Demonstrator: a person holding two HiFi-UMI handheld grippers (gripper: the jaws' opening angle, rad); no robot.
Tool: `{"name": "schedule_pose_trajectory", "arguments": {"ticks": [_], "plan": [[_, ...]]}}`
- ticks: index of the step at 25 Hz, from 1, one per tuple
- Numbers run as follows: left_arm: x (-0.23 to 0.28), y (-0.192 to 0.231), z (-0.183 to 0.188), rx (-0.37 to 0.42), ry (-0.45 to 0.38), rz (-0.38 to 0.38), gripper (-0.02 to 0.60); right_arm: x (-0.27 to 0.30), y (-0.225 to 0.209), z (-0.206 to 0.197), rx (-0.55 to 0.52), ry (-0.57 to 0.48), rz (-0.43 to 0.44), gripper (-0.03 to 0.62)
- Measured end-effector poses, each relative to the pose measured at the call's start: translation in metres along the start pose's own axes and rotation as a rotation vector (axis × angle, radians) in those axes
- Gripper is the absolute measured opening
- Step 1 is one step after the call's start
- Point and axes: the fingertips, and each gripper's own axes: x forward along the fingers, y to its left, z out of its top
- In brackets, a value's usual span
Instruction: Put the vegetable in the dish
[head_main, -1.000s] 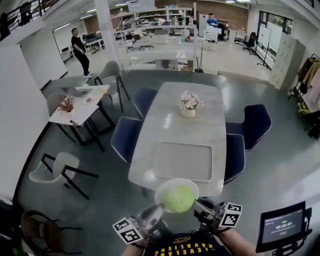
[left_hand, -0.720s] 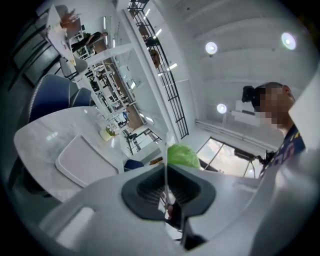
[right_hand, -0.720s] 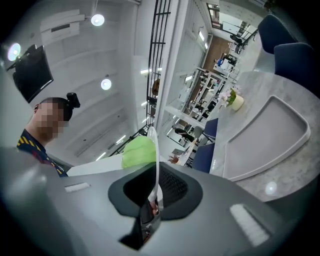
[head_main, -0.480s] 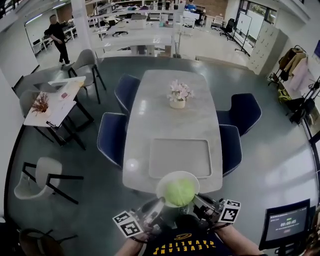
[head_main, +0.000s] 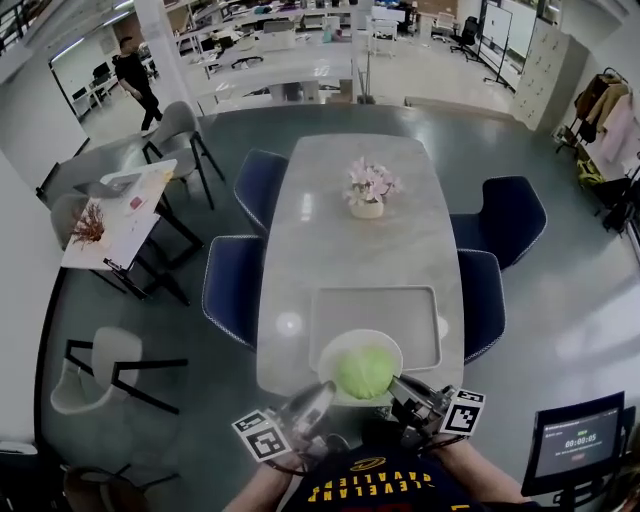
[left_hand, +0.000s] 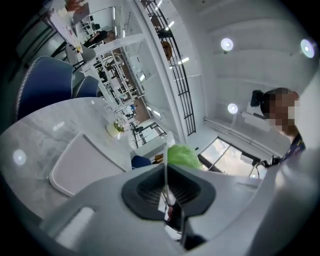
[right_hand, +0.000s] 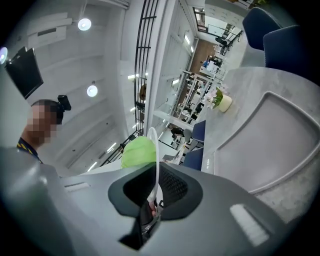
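A round green cabbage (head_main: 365, 372) sits in a white dish (head_main: 330, 357) held above the near end of the grey table (head_main: 330, 230). My left gripper (head_main: 325, 388) is shut on the dish's near left rim, and my right gripper (head_main: 396, 384) is shut on its near right rim. In the left gripper view the thin dish rim (left_hand: 165, 167) runs between the pads, with the cabbage (left_hand: 185, 156) behind it. The right gripper view shows the same: the rim (right_hand: 156, 150) is clamped and the cabbage (right_hand: 137, 151) lies to its left.
A flat grey tray (head_main: 375, 305) lies on the table just beyond the dish. A vase of flowers (head_main: 367, 195) stands mid-table. Dark blue chairs (head_main: 232, 290) flank both long sides. A screen on a stand (head_main: 570, 445) is at my right, and a person walks far off at the back left.
The dish with the cabbage has moved forward from off the table's near edge to above its near end, next to the tray. Both grippers keep hold of the rim.
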Motion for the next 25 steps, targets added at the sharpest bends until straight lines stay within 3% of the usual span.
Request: {"name": "schedule_pose_trajectory", "arguments": {"ticks": [9, 14, 21, 25], "plan": [[0.093, 0.037, 0.006, -0.019, 0.036, 0.043, 0.015, -0.002, -0.068, 0.076, 0.087, -0.007, -0.006, 0.021], [0.103, 0.057, 0.0, -0.039, 0.062, 0.068, 0.017, -0.003, -0.092, 0.077, 0.141, -0.01, -0.047, 0.021], [0.117, 0.083, 0.009, -0.088, 0.129, 0.071, 0.017, 0.01, -0.112, 0.084, 0.133, -0.036, -0.107, 0.023], [0.119, 0.116, 0.003, -0.16, 0.175, 0.079, 0.017, 0.011, -0.144, 0.072, 0.181, -0.046, -0.173, 0.023]]}}
